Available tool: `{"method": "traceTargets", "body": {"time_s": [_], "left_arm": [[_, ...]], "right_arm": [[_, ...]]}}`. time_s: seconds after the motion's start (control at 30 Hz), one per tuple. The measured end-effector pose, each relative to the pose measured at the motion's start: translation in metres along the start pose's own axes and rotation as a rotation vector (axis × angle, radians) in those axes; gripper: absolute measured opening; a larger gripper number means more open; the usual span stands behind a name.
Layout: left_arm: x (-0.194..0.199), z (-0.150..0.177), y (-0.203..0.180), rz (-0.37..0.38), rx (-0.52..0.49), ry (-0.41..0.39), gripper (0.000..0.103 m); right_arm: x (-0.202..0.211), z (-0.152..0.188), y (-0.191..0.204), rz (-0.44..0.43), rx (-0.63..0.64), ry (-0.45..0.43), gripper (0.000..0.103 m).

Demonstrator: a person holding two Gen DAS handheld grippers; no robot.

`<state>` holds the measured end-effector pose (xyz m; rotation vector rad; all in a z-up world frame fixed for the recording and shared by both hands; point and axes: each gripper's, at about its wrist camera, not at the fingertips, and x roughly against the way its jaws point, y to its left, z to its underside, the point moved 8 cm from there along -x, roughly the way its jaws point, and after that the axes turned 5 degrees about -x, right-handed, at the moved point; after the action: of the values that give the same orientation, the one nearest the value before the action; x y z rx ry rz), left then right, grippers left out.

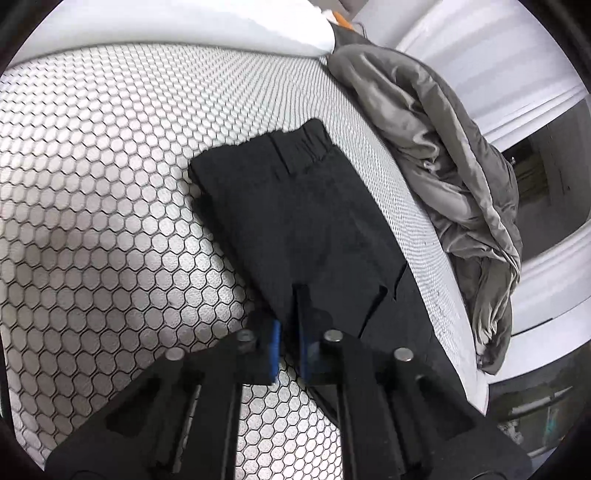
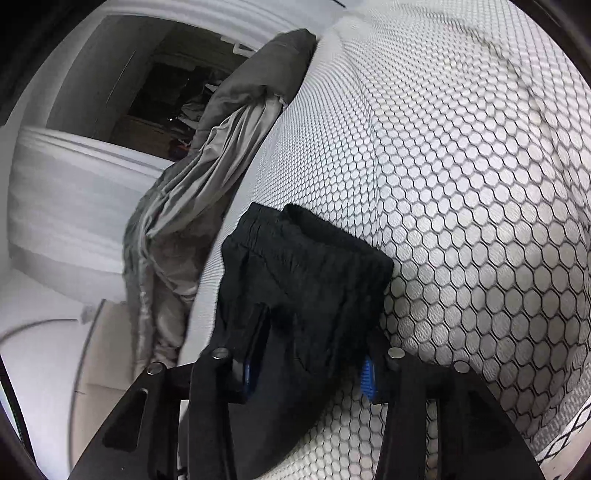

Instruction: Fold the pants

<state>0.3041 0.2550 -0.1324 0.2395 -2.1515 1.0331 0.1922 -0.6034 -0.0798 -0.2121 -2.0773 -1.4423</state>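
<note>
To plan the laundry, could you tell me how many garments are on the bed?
2: black pants on the honeycomb cover, grey garment bunched at its edge. More may be hidden.

Home bedroom. Work surface: mattress cover with hexagon-quilt pattern, soft, dented. Grey bedding bunched along edge at 2 o'clock in left wrist view. White pillow at 12. White moulded cabinetry at 9 in right wrist view; dark cluttered opening above.
</note>
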Motion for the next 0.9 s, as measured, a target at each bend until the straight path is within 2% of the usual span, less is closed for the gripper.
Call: {"method": "traceTargets", "body": {"time_s": [0.03, 0.1, 0.2, 0.3, 0.37, 0.43, 0.5, 0.57, 0.7, 0.77, 0.83, 0.9], "left_arm": [[0.003, 0.000, -0.002, -0.006, -0.008, -0.014, 0.002], [0.013, 0.001, -0.010, -0.028, -0.060, -0.032, 0.001], [0.027, 0.006, -0.018, -0.038, -0.114, -0.044, 0.001], [0.043, 0.013, -0.015, -0.027, -0.118, -0.039, 0.001], [0.054, 0.020, -0.009, -0.039, -0.123, -0.036, 0.001], [0.061, 0.029, 0.003, -0.082, -0.148, -0.014, 0.002], [0.063, 0.031, 0.010, -0.105, -0.143, 0.008, 0.005], [0.068, 0.027, 0.014, -0.132, -0.141, 0.000, 0.008], [0.093, 0.012, 0.012, -0.193, -0.141, -0.090, 0.021], [0.105, 0.008, -0.001, -0.238, -0.212, -0.148, 0.041], [0.111, 0.006, -0.013, -0.240, -0.249, -0.179, 0.050], [0.110, 0.010, -0.028, -0.198, -0.280, -0.180, 0.057]], "right_arm": [[-0.001, -0.002, 0.000, 0.003, 0.009, -0.015, 0.023], [-0.001, -0.004, 0.005, -0.007, 0.022, -0.040, 0.015], [0.004, -0.005, 0.016, -0.005, 0.080, -0.067, 0.012], [0.013, -0.002, 0.021, -0.008, 0.108, -0.067, 0.010], [0.026, 0.004, 0.012, -0.017, 0.079, -0.043, 0.010], [0.032, 0.011, 0.002, -0.018, 0.077, 0.005, 0.012], [0.031, 0.014, -0.014, 0.038, 0.046, 0.053, 0.025], [0.035, 0.008, -0.023, 0.039, 0.010, 0.047, 0.029], [0.065, -0.015, -0.028, 0.029, -0.044, -0.100, 0.036], [0.082, -0.025, -0.028, 0.052, -0.047, -0.191, 0.036], [0.097, -0.032, -0.019, 0.055, -0.013, -0.282, 0.037], [0.102, -0.033, -0.005, 0.023, 0.042, -0.296, 0.046]]}}
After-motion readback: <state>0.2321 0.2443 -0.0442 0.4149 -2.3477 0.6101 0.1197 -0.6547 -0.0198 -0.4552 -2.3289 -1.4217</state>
